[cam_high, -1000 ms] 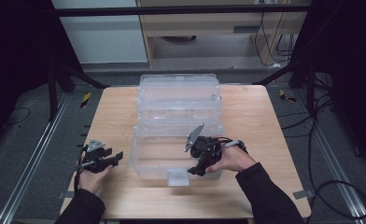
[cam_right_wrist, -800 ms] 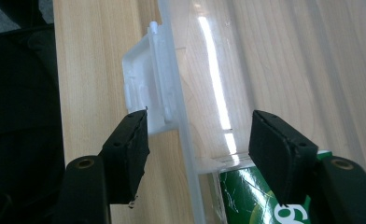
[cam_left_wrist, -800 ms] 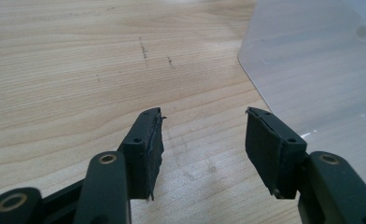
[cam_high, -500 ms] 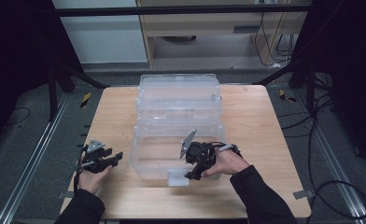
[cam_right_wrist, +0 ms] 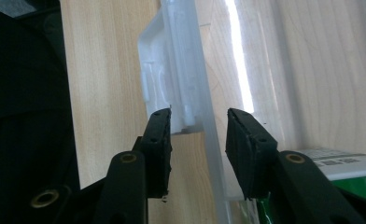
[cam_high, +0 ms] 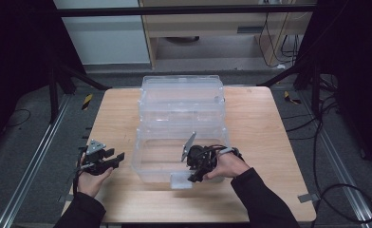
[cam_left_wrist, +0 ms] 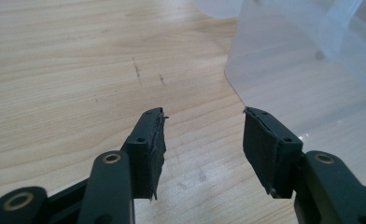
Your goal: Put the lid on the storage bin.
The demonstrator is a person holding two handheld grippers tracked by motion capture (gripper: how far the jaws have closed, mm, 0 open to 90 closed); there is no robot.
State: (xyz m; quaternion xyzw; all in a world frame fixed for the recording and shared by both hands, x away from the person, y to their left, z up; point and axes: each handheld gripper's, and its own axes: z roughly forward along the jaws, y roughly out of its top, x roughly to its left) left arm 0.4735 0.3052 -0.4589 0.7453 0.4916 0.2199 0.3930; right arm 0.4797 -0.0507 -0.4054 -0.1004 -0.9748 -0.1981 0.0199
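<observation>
A clear plastic bin (cam_high: 151, 159) stands at the near middle of the wooden table (cam_high: 269, 128), with a pale latch (cam_high: 180, 181) on its front wall. My right gripper (cam_high: 194, 177) is at that front wall. In the right gripper view it (cam_right_wrist: 200, 112) is open, one jaw on each side of the wall (cam_right_wrist: 214, 140), just below the latch (cam_right_wrist: 172, 70), with gaps on both sides. My left gripper (cam_high: 118, 157) hovers low over the table left of the bin. Seen from its own camera, it (cam_left_wrist: 202, 114) is open and holds nothing, with the bin's corner (cam_left_wrist: 302, 70) ahead to the right.
More clear bins (cam_high: 181, 90) stand in a row behind the near one. A green package with a white label (cam_right_wrist: 340, 170) lies inside the near bin by my right jaw. Bare wood extends left and right of the bins. Dark floor and rails surround the table.
My right gripper has moved left and toward the near edge, down onto the bin's front wall by the latch. The left gripper has stayed where it was.
</observation>
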